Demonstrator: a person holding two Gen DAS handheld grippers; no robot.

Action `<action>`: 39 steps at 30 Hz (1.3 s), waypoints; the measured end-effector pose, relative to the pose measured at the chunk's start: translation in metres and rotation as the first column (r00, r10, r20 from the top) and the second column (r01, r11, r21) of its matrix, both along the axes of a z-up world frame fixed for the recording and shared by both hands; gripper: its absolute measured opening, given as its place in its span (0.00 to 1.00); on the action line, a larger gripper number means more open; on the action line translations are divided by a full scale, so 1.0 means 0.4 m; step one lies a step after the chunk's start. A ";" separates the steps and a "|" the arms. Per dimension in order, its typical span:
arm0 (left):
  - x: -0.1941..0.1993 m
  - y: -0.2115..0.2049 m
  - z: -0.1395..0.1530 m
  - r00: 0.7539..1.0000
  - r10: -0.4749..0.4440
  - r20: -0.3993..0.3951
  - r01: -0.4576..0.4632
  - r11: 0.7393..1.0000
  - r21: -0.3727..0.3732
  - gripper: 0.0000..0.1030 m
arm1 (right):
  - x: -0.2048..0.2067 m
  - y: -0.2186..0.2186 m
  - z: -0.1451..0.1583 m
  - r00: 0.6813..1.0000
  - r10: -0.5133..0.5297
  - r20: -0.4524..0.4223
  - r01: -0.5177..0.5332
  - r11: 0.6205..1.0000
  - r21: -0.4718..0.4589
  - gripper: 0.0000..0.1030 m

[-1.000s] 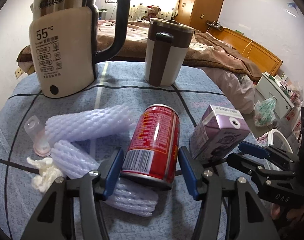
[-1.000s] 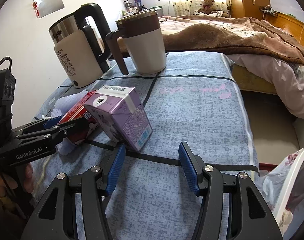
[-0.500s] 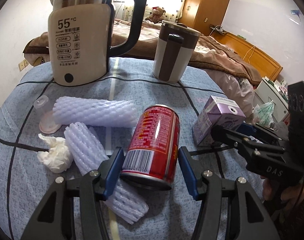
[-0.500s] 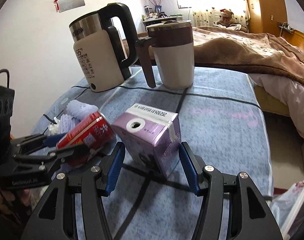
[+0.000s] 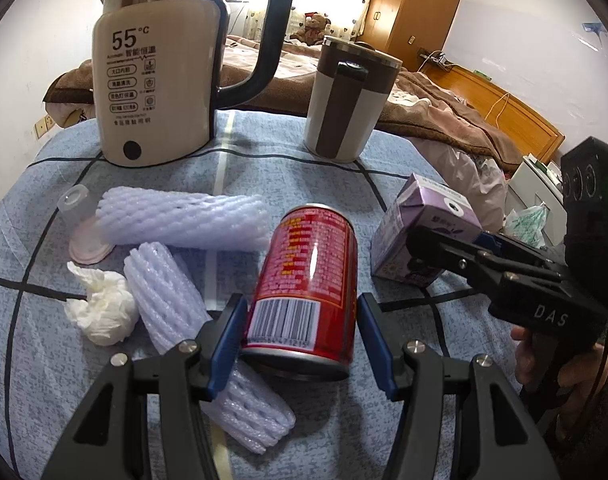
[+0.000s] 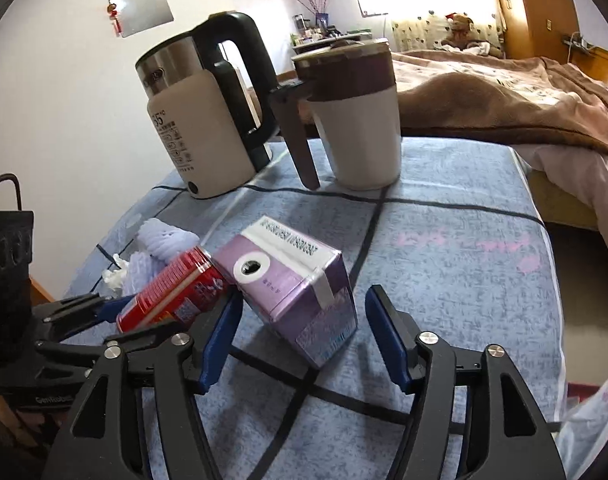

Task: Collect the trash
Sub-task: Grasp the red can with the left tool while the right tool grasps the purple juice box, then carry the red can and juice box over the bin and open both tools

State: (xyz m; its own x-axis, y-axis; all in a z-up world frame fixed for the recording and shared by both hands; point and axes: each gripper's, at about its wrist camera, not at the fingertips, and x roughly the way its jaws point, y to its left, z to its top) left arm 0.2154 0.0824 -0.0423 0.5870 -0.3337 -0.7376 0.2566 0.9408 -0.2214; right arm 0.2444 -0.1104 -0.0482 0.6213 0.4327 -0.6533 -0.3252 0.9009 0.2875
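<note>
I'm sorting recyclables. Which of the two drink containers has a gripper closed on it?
The red metal can, tilted and clamped by the left gripper. The purple carton sits between the opening right gripper, ungripped.

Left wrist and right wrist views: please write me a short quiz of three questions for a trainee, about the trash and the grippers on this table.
1. True or false: the left gripper holds the can.
2. Which thing stands between the fingers of the right gripper? A. the kettle B. the carton C. the mug
3. Which number is printed large on the kettle?

Key
1. True: both pads are on the can.
2. B. The jaws are opening, and the pads do not press on the carton.
3. 55
</note>
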 end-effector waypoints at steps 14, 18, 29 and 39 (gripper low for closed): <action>0.004 -0.001 -0.002 1.000 0.004 -0.004 -0.004 1.000 -0.012 0.57 | 0.056 0.002 -0.035 0.996 0.030 -0.081 -0.024 0.996 0.086 0.63; 0.006 -0.009 -0.001 1.000 0.005 0.002 -0.005 1.000 -0.002 0.57 | 0.044 -0.007 -0.030 0.997 0.003 -0.076 0.004 0.996 0.090 0.39; 0.005 -0.022 0.001 1.000 0.011 0.020 -0.011 1.000 0.004 0.55 | 0.011 0.005 -0.010 0.999 -0.035 -0.017 0.035 0.999 0.000 0.37; -0.039 -0.038 0.030 0.998 -0.002 0.068 0.002 1.000 0.000 0.55 | -0.041 -0.013 0.005 0.998 -0.066 0.014 0.067 0.997 -0.048 0.37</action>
